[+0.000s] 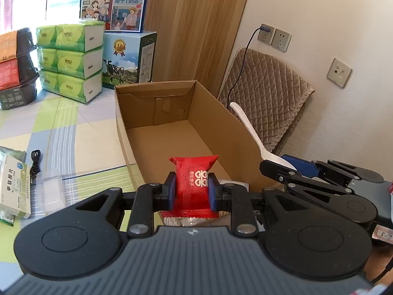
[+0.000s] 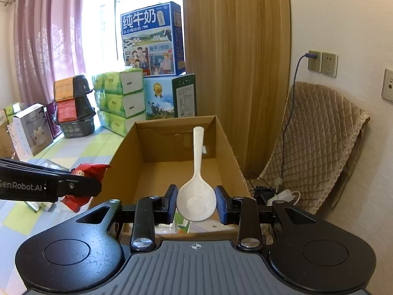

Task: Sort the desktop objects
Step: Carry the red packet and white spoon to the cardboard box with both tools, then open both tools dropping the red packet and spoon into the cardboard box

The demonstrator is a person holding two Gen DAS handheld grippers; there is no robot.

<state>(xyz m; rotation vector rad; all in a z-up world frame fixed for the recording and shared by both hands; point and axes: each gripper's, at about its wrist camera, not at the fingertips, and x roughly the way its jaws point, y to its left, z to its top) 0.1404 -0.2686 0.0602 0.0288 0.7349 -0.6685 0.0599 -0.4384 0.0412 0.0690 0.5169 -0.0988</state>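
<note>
An open cardboard box (image 1: 157, 145) (image 2: 118, 162) lies on the checked tablecloth, with nothing inside. My left gripper (image 1: 191, 191) is shut on a red snack packet (image 1: 194, 172), held upright just above the box's near end. In the right wrist view that packet (image 2: 83, 169) shows at the left, beside the box's left wall. My right gripper (image 2: 196, 202) is shut on the bowl of a white rice spoon (image 2: 196, 196), whose handle points away over the box. From the left wrist view, the spoon (image 1: 248, 127) and right gripper (image 1: 294, 167) sit at the box's right wall.
Left of the box lie a medicine box (image 1: 14, 186), a clear plastic tray (image 1: 50, 191) and a black cable (image 1: 35, 162). Green tissue packs (image 1: 71, 61), milk cartons (image 1: 127, 56) and stacked bowls (image 1: 17, 68) stand behind. A quilted cushion (image 1: 267, 98) leans on the wall.
</note>
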